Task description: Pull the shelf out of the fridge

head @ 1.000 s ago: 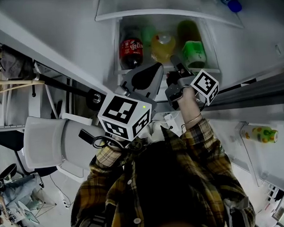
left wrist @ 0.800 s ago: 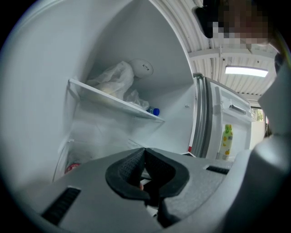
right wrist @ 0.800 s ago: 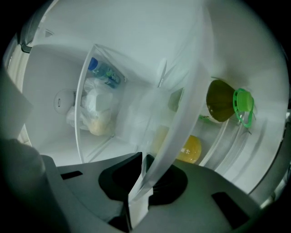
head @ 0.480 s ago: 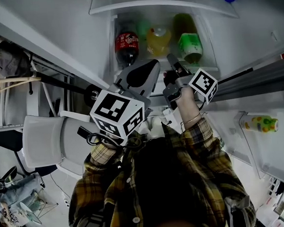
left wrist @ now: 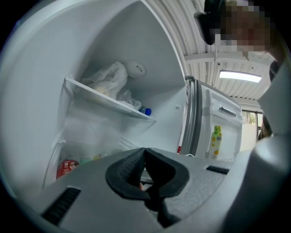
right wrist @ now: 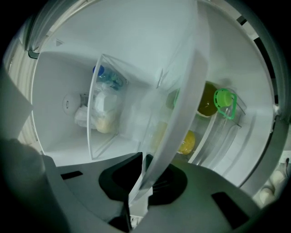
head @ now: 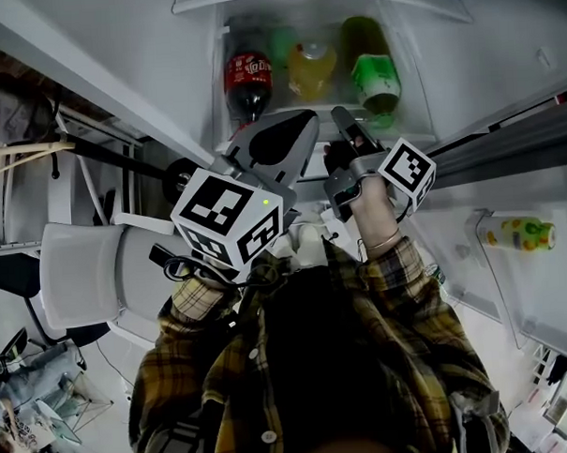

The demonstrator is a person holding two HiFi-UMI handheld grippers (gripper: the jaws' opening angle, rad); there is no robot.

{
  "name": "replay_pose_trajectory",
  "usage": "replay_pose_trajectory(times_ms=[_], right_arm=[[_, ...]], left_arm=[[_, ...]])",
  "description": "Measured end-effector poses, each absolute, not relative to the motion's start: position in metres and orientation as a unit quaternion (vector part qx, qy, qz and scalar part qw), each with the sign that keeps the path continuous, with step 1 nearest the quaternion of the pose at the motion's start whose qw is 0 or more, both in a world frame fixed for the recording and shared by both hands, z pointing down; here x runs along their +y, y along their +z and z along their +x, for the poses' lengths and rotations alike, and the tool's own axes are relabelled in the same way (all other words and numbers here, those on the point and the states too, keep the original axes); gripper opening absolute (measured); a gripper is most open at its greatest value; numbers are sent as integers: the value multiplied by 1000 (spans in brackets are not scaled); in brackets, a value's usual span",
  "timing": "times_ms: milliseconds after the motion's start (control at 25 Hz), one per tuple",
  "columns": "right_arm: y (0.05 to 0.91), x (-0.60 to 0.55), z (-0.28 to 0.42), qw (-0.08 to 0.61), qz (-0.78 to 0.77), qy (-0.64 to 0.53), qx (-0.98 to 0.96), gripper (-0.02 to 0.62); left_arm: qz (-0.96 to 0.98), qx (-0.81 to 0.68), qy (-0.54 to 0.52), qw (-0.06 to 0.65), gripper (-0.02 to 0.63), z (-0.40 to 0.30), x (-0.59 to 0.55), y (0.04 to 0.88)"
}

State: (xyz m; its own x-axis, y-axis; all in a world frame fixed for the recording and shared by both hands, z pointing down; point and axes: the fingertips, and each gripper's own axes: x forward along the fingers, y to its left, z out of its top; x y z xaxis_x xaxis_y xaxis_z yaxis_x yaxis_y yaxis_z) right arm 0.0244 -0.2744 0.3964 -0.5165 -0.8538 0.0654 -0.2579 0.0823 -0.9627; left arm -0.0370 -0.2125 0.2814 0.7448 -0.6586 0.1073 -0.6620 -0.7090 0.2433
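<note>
Right gripper (right wrist: 142, 159) clamps the clear shelf (right wrist: 182, 113) by its edge; left gripper (left wrist: 144, 152) sits closed, empty.

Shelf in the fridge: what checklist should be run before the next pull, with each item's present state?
1. Right hand-held gripper clamped on the front edge of the shelf: ok.
2. Left hand-held gripper shut, empty and off the shelf: ok.
3. Fridge door swung open: ok.
4. Shelf carries no load: cannot tell; the green-capped bottle seems to lie below it.
5. Shelf's side supports free: cannot tell, they are not visible.
</note>
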Motion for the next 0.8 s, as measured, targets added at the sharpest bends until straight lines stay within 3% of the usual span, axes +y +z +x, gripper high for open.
replay_pose_trajectory(times_ms=[800], right_arm=[[390, -231, 31, 277, -397, -540, 689, 44]], left_arm=[[930, -344, 7, 126, 3, -24, -205, 275]])
